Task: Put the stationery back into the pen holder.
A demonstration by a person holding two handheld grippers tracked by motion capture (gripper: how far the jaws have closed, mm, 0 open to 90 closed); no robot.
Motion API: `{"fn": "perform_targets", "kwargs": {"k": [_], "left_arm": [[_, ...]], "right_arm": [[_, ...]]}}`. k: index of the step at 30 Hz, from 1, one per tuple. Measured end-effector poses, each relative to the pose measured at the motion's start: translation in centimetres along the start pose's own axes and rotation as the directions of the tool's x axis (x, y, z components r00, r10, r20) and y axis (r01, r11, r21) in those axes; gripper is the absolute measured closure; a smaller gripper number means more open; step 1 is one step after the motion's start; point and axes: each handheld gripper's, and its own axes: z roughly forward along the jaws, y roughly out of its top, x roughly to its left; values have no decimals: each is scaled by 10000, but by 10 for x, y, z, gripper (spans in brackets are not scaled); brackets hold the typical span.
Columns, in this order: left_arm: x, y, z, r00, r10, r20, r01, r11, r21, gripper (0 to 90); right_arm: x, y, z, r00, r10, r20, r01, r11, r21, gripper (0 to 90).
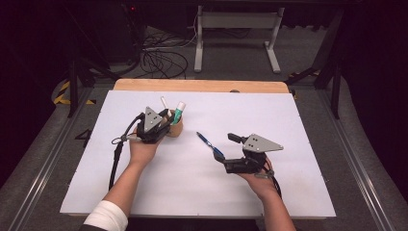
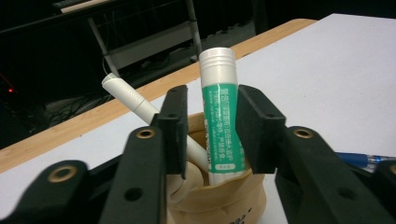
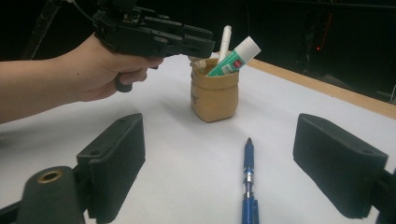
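The glue stick (image 2: 221, 126) stands tilted in the little brown paper pot (image 1: 175, 129) near the bench's (image 1: 288, 192) far edge, beside a white pen (image 2: 140, 105). The left tool (image 2: 208, 128) straddles it, jaws partly open, not clearly pinching, probably steadying it. The right tool (image 3: 219, 163) gapes empty over the blue pen (image 3: 248, 182).

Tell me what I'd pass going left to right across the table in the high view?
Left gripper → tan cup holding a white pen and a green glue stick → blue pen lying on the white table → right gripper.
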Motion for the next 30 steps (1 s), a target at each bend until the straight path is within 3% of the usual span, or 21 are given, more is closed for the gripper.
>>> {"fn": "perform_targets", "kwargs": {"k": [6, 12, 16, 18, 20, 24, 27, 30], "left_arm": [[0, -1, 2, 9983, -378, 433, 366, 9989, 282, 775], [1, -1, 6, 9973, -618, 406, 588, 9957, 721, 892], [0, 0, 12, 9977, -570, 364, 522, 9914, 1202, 895], [1, -1, 15, 9969, -727, 290, 681, 9884, 1355, 895], [3, -2, 15, 9955, -906, 275, 859, 9865, 1395, 896], [5, -2, 16, 9956, -892, 290, 839, 9851, 1500, 896], [6, -2, 15, 9924, -1117, 514, 1028, 9830, 1519, 897], [5, -1, 14, 9929, -981, 675, 868, 9843, 1535, 897]], "right_arm": [[0, 0, 0, 10000, 12, 21, -12, 10000, 11, 183], [0, 0, 0, 10000, -4, 29, 4, 10000, 44, 187], [0, 0, 0, 10000, 15, 40, -15, 10000, 32, 187], [0, 0, 0, 10000, 8, 39, -8, 10000, 37, 188], [0, 0, 0, 10000, 0, 19, 0, 10000, 36, 188], [0, 0, 0, 10000, 12, 10, -12, 10000, 47, 188], [0, 0, 0, 10000, 13, -15, -13, 10000, 30, 189], [0, 0, 1, 10000, 14, -29, -14, 10000, 30, 189]]}}
